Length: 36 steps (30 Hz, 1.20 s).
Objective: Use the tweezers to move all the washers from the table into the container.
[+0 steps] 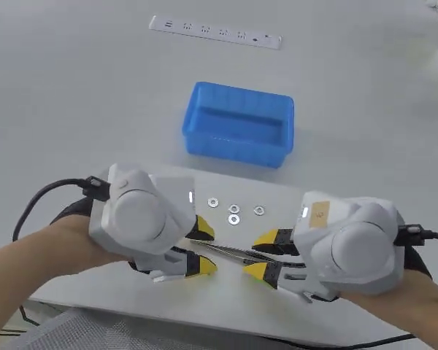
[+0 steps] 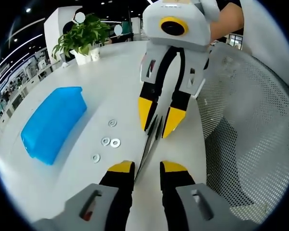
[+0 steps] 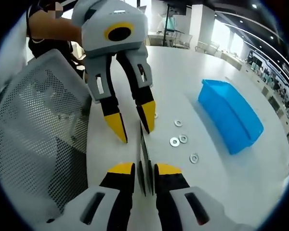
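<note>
- Your right gripper (image 1: pixel 268 255) has its fingers (image 3: pixel 121 169) drawn narrow around one end of the tweezers (image 1: pixel 237 253), and they look to be pinching it.
- Your left gripper (image 1: pixel 199 248) faces the right one with its fingers (image 2: pixel 120 167) spread wider. The other end of the tweezers lies in that gap, close to one finger, and I judge it not gripped.
- The tweezers' long axis runs from one gripper to the other, roughly parallel to the near wall of the container (image 1: pixel 233 146). You cannot tell from here which end is the pointed one.
- Four washers (image 1: pixel 234 219) lie flat on the counter (image 1: pixel 95 109), between the tweezers and the container. They are near the tweezers and well short of the container, which looks empty.
- The coming move turns on this: the washers sit off to the side of that axis, toward the container. You would have to swing the tweezers round to point at the container before the tips could reach a washer, and the right gripper is the better placed to do it.
</note>
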Tool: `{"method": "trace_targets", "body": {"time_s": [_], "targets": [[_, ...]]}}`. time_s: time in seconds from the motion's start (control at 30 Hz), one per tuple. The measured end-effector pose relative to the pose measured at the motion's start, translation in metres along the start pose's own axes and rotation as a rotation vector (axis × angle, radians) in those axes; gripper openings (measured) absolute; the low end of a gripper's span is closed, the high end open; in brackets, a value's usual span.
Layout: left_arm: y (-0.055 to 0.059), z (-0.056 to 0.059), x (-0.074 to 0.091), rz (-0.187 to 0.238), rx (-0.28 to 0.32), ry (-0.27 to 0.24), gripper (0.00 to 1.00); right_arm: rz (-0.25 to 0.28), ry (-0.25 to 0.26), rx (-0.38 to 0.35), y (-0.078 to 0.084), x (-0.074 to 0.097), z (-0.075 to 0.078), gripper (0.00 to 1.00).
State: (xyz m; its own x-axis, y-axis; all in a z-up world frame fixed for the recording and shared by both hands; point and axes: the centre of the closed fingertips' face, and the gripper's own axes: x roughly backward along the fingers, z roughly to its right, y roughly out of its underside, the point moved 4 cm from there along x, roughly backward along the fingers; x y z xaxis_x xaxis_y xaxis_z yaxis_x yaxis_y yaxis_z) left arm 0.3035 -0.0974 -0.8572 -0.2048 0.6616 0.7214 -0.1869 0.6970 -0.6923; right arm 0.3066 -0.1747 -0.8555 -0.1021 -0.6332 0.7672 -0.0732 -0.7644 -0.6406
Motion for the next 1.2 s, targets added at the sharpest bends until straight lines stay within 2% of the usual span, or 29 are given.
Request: {"method": "trace_targets", "body": {"time_s": [0.33,0.57,0.97,1.2], "targets": [[-0.0026,-0.0028,-0.0032,0.005,0.0,0.034,0.17,-0.03,-0.03,0.023,0.0004,-0.0046,0.0006,0.16],[-0.0035,-0.0054,-0.004,-0.005,-0.009,0.033,0.11,-0.042,-0.035,0.047,-0.0001,-0.0043,0.0036,0.12],[-0.0054,-0.0066,-0.0055,-0.009,0.004,0.053,0.08,-0.093,-0.059,0.154,-0.0021,-0.0058,0.005,0.07],[-0.0037,-0.0057,-0.0041,-0.01,0.011,0.044,0.09,-0.074,-0.042,0.148,-0.002,-0.0053,0.0022,0.06]]}}
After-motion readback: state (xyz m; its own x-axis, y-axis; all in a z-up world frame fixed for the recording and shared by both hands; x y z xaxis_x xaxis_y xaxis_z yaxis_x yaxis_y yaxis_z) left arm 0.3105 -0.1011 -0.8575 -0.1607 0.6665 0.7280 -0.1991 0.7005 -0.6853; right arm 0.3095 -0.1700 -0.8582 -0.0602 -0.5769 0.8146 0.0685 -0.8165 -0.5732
